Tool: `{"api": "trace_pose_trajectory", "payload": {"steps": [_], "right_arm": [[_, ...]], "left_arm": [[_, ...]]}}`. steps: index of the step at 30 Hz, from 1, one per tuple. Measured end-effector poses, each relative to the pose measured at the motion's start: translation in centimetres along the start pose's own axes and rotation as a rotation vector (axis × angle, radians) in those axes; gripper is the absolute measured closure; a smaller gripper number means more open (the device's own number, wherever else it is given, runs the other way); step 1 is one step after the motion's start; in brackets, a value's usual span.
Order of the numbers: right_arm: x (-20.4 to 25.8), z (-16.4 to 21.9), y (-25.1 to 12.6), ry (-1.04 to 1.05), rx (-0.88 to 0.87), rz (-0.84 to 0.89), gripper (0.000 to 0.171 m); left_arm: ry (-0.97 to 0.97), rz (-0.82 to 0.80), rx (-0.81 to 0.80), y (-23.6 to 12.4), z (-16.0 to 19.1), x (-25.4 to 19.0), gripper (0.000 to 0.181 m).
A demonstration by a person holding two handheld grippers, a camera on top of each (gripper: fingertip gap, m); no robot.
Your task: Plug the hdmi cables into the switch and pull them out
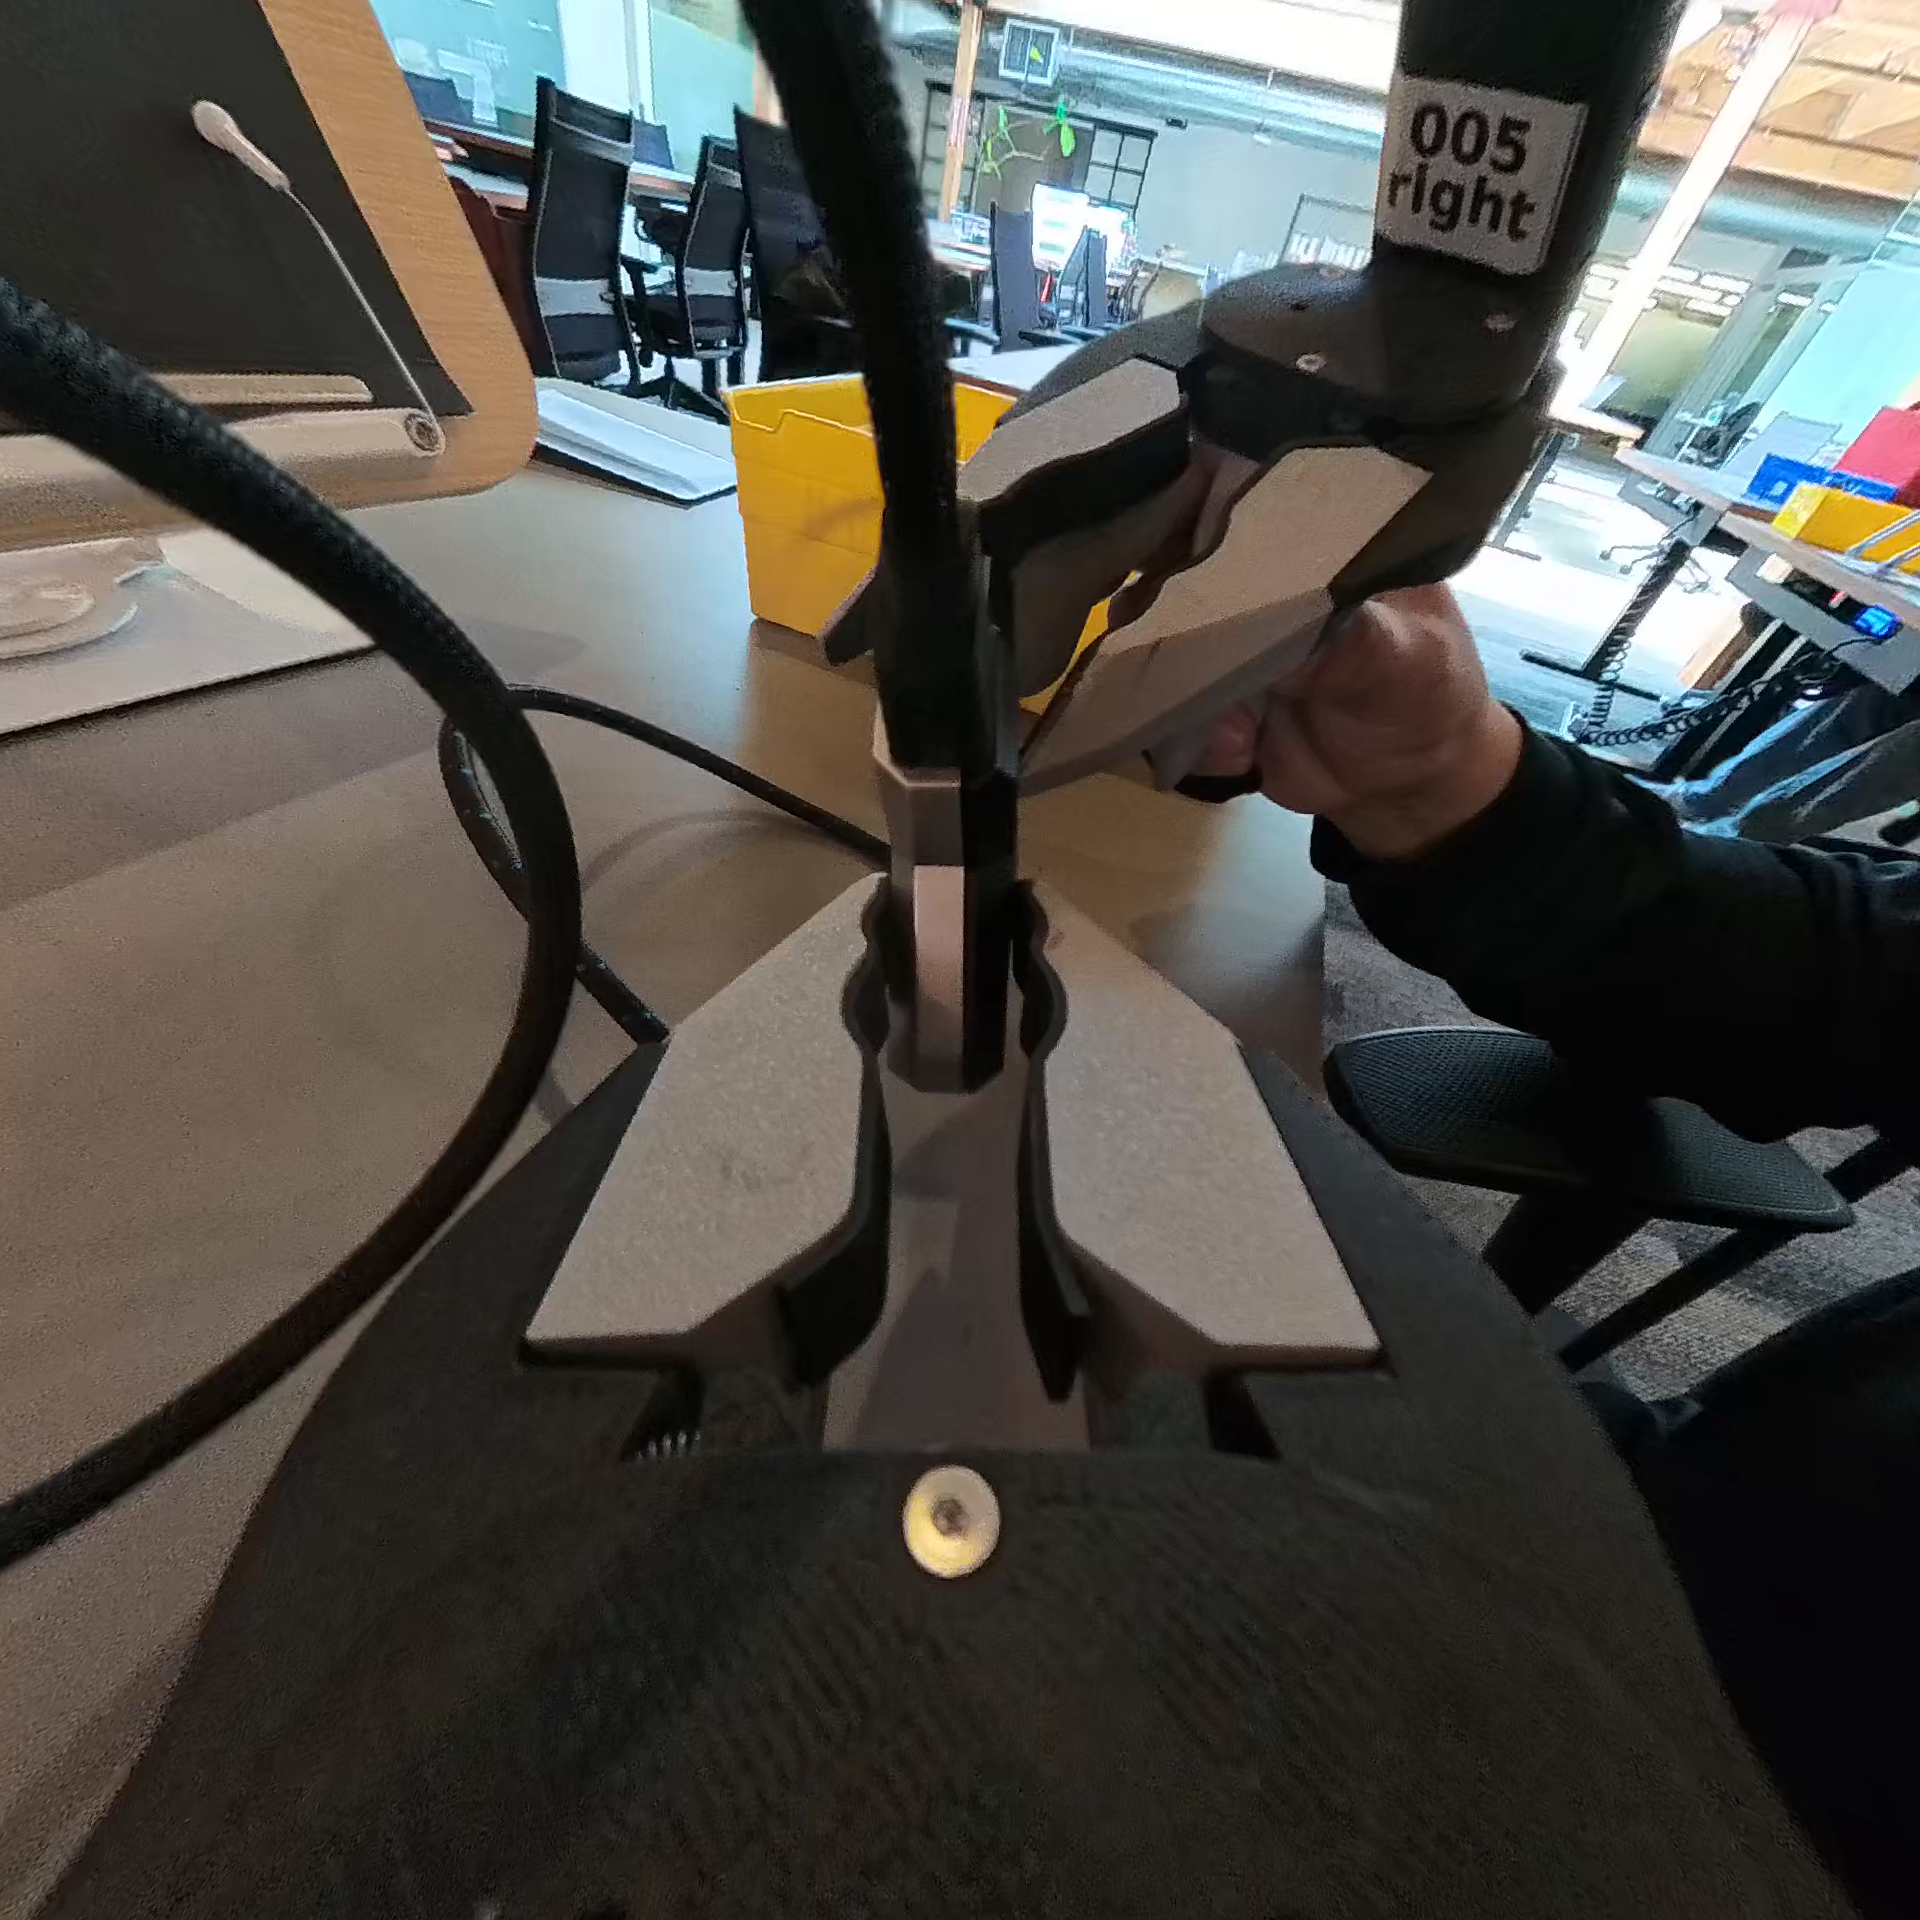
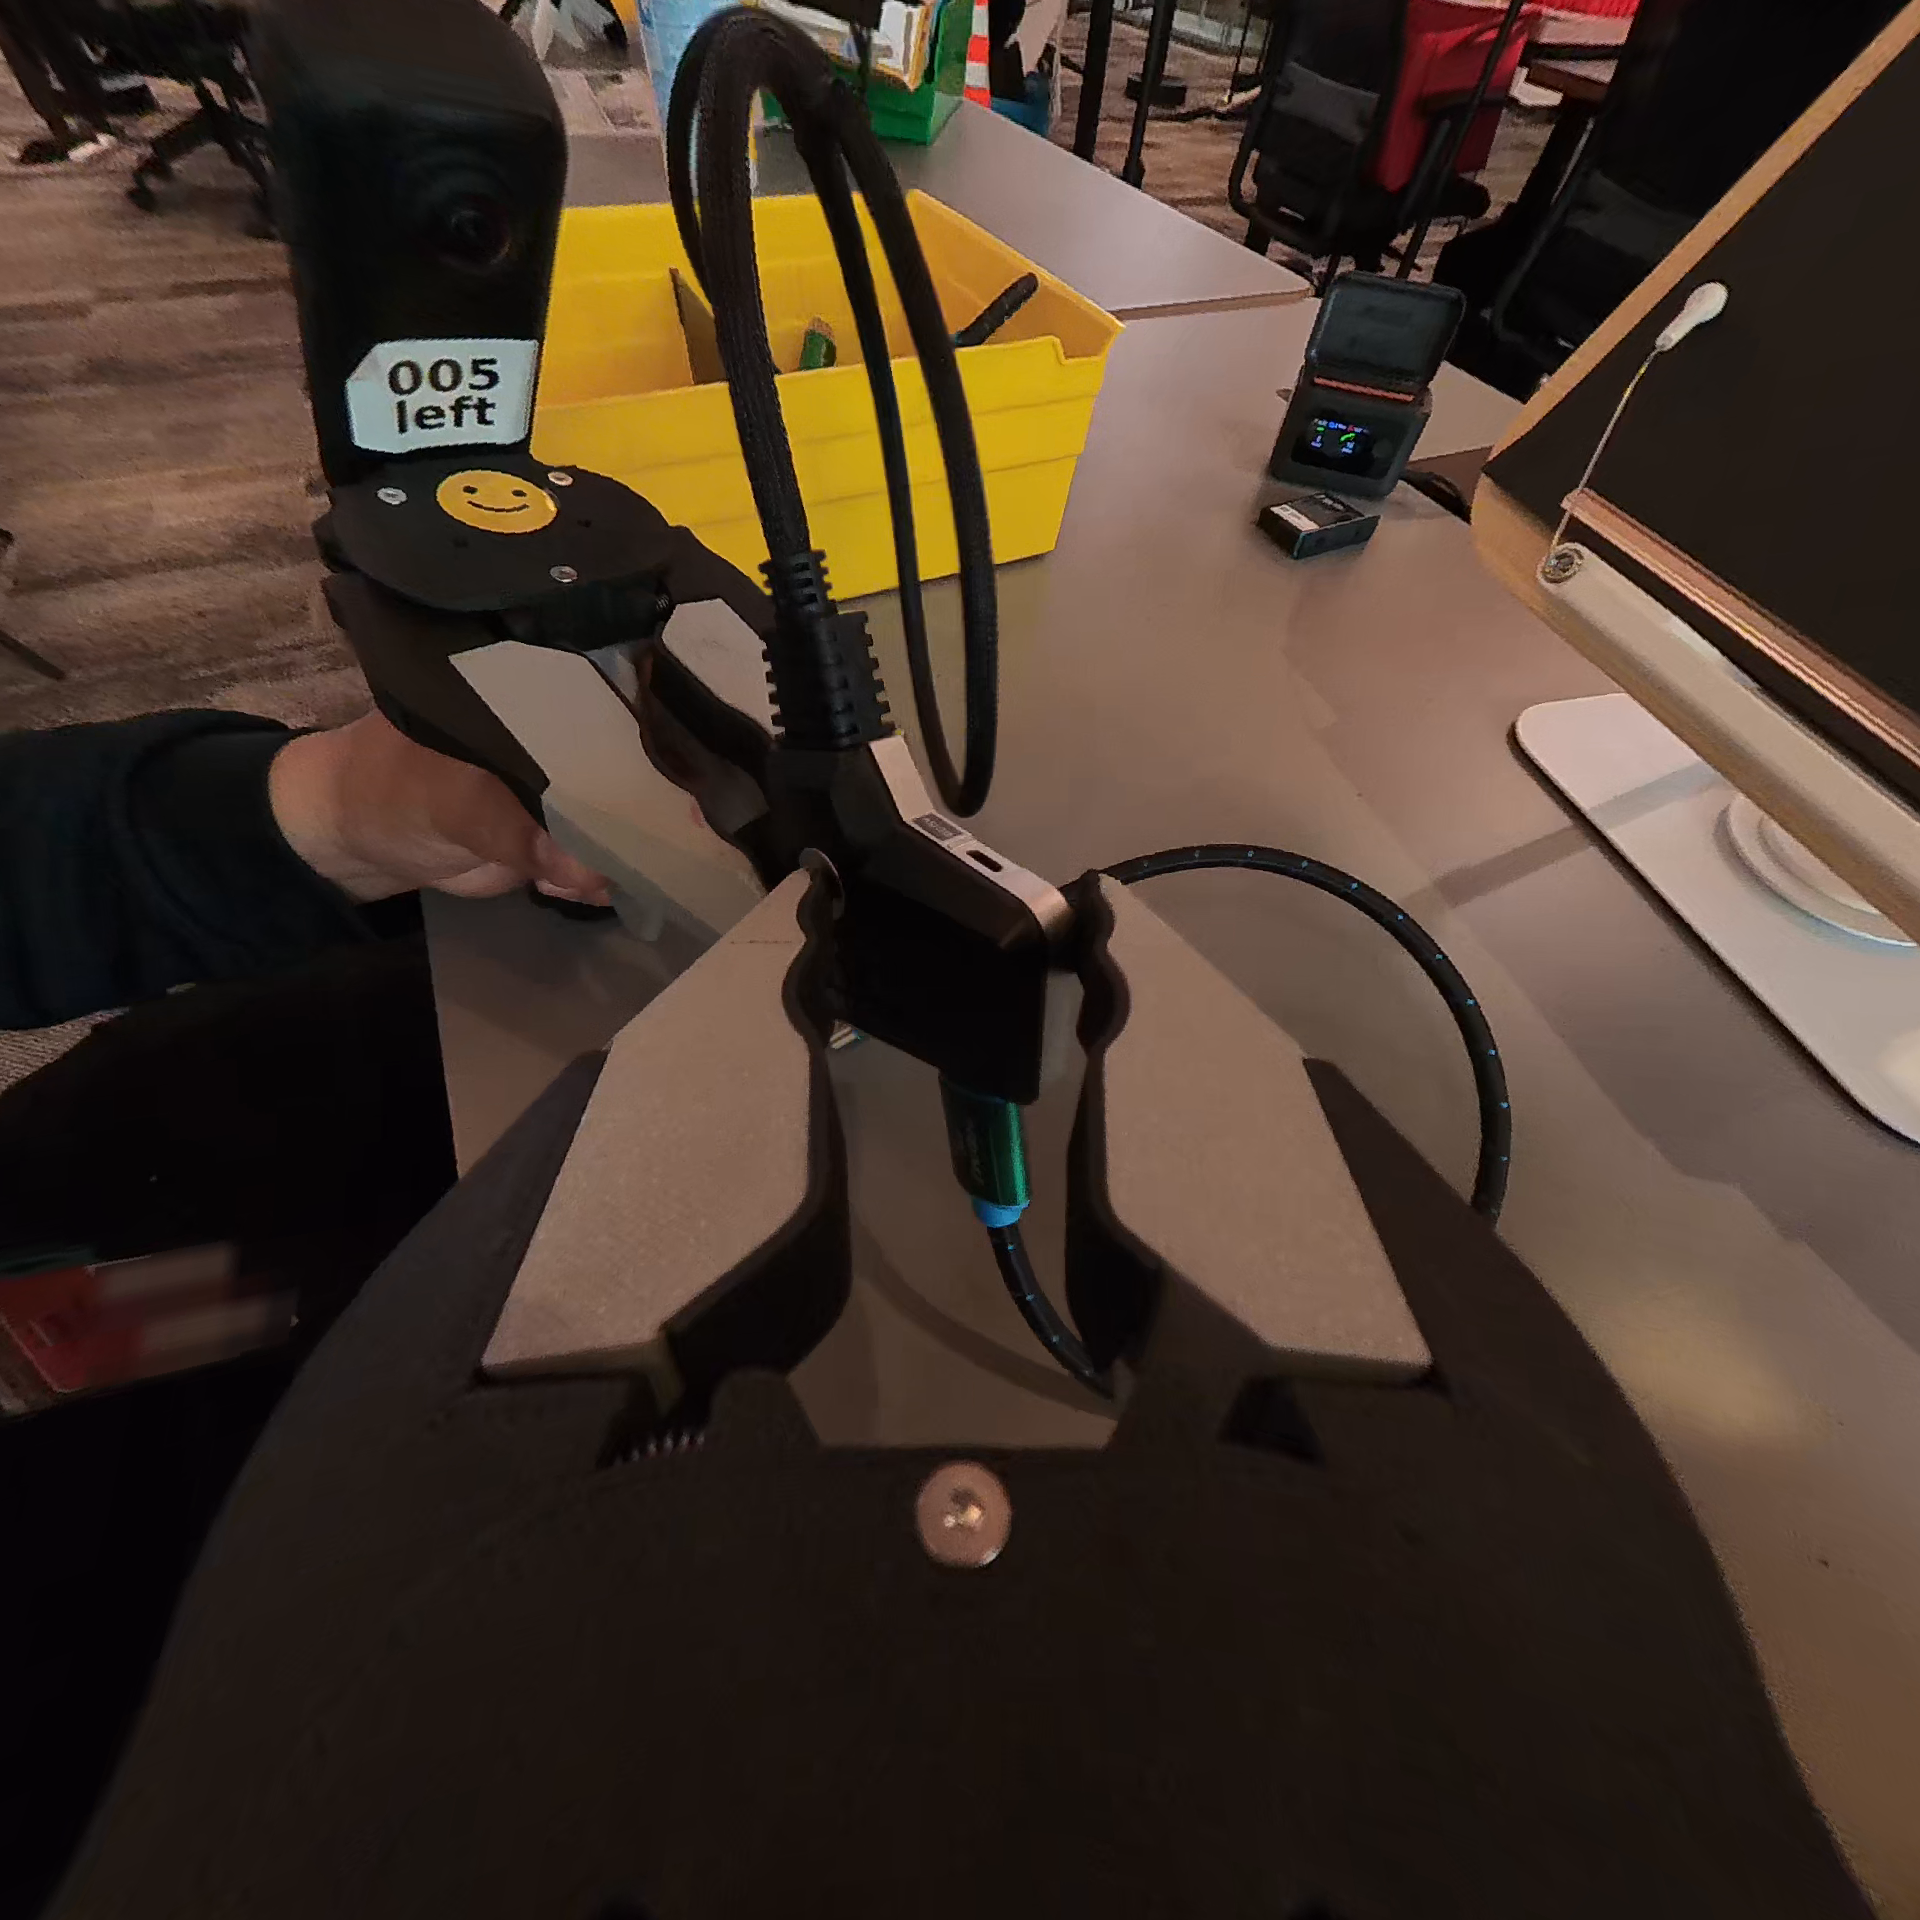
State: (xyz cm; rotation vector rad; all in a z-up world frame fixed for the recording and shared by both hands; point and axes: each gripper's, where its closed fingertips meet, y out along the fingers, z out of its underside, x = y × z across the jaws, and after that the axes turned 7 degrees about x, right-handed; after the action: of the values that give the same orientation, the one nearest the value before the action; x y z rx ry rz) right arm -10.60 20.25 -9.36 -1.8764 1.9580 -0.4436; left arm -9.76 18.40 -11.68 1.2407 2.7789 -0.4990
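My right gripper (image 2: 951, 935) is shut on the switch (image 2: 935, 977), a small black box with a silver edge, held above the table (image 2: 1299, 727). A black HDMI plug (image 2: 831, 790) with a thick braided cable (image 2: 769, 364) sits in the switch's upper end. My left gripper (image 2: 774, 821) is shut on that plug. In the left wrist view the left gripper (image 1: 951, 935) clamps a thin grey-and-black piece (image 1: 940, 987) edge on, with the braided cable (image 1: 894, 416) rising from it and the right gripper (image 1: 935, 707) just behind. A green plug (image 2: 982, 1143) sits in the switch's lower end, and its flecked cable (image 2: 1455, 997) loops right.
A yellow bin (image 2: 831, 436) stands behind the grippers, also in the left wrist view (image 1: 800, 499). A monitor on a stand (image 2: 1766, 520) is at the right. A small device with a lit screen (image 2: 1351, 436) and a small black box (image 2: 1314, 520) lie near it. A chair armrest (image 1: 1558, 1132) is beside the table edge. The grippers are tip to tip, or close to it.
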Motion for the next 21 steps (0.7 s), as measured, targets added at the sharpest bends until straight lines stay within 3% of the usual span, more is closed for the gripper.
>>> {"api": "trace_pose_trajectory", "payload": {"steps": [10,14,19,21], "right_arm": [[0.2,0.4,-1.9,0.075,-0.011,-0.163,0.139],[-0.5,1.1,-3.4,0.124,-0.042,-0.241,0.125],[-0.9,2.4,-1.9,0.155,-0.022,-0.258,0.124],[-0.1,2.9,-0.9,0.167,-0.012,-0.315,0.135]], "left_arm": [[0.059,-0.006,-0.029,-0.2,-0.3,-0.7,0.162],[-0.035,0.014,-0.113,-1.3,-1.2,0.3,0.163],[-0.014,0.023,-0.095,-1.0,-1.0,-0.1,0.163],[-0.007,0.024,-0.095,-1.0,-1.0,-0.2,0.163]]}}
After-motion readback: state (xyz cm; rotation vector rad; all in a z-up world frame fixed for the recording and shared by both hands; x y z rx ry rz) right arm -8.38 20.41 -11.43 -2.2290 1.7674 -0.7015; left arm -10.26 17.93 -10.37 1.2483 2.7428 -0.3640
